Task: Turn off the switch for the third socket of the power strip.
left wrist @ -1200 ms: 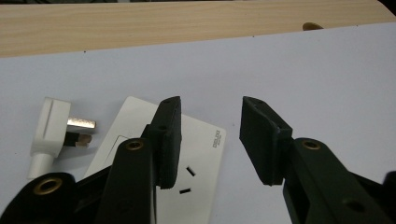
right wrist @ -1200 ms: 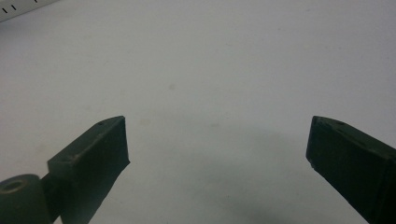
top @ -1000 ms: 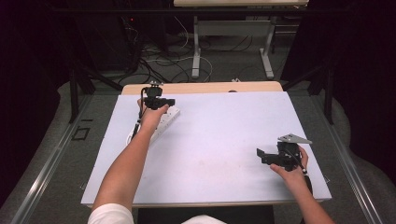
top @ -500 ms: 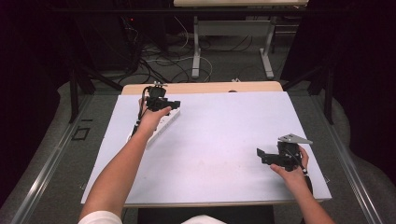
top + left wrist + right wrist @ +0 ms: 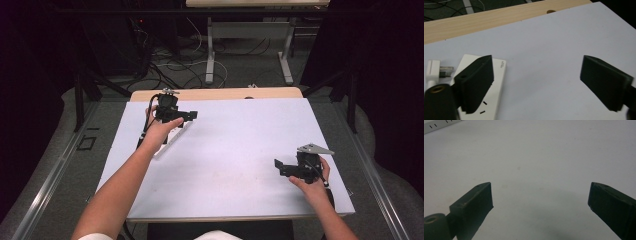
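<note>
Left gripper (image 5: 191, 115): mine, at the far left of the table; the jaws have just been opening and now stand wide apart, with nothing between them.
Power strip (image 5: 489, 86): white, lying flat on the white table cover (image 5: 240, 145) below and just beside my left gripper; in the left gripper view one jaw overlaps its top face, and I cannot tell whether it touches.
Plug (image 5: 434, 70): white, pins showing, lying just beside the strip's end near the wooden table edge (image 5: 486, 18).
Right gripper (image 5: 278, 167): mine, resting low at the near right, jaws spread wide, empty, well apart from the strip.
Step in hand: I judge the strip has been let go and the left hand is clearing off it.
Doing it well: lift straight away with the jaws wide, so no pad catches the strip's edge and drags it askew; mind the trailing cable near the plug.
Risk: a sideways sweep could nudge the plug.
</note>
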Demonstrator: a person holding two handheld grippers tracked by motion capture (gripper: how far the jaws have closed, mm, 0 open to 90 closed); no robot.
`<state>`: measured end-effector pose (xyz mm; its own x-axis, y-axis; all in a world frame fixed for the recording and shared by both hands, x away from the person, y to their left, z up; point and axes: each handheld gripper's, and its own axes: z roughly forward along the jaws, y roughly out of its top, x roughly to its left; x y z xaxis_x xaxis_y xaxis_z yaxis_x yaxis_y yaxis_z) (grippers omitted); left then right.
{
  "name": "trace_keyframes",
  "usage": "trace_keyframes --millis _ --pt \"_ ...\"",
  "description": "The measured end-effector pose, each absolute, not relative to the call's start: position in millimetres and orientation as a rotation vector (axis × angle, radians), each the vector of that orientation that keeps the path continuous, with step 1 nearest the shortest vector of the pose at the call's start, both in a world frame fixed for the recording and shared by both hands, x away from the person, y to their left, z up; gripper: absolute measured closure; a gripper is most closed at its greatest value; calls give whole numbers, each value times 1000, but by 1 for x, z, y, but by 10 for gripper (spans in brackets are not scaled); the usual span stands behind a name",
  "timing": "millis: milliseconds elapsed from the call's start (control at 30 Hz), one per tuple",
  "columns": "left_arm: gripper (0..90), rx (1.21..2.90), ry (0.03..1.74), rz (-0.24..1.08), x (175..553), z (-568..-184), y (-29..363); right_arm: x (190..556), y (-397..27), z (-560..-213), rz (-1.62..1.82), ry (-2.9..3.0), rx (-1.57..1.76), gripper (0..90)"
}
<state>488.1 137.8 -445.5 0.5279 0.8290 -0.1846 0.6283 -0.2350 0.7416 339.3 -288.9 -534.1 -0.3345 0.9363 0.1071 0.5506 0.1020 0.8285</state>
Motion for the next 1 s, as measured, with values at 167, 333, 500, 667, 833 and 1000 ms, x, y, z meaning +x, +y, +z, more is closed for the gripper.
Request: trace_keyframes --millis 167,333,500,667,833,1000 --pt "1 1963 1161 298 477 -443 139 339 -289 -534 1128 1937 1453 50" --pt "1 1952 1139 276 466 -441 139 339 -289 -533 1136 1944 1445 50" --pt "2 1897 1136 242 454 -439 142 339 -289 -533 1136 1936 1446 50" --pt "4 1865 1131 242 445 -441 148 338 -289 -533 1140 1940 1452 50" --pt "4 1828 1135 209 434 -444 155 338 -289 -533 1138 1939 1453 50" --pt "4 1818 1113 214 424 -445 163 338 -288 -533 1137 1941 1452 50"
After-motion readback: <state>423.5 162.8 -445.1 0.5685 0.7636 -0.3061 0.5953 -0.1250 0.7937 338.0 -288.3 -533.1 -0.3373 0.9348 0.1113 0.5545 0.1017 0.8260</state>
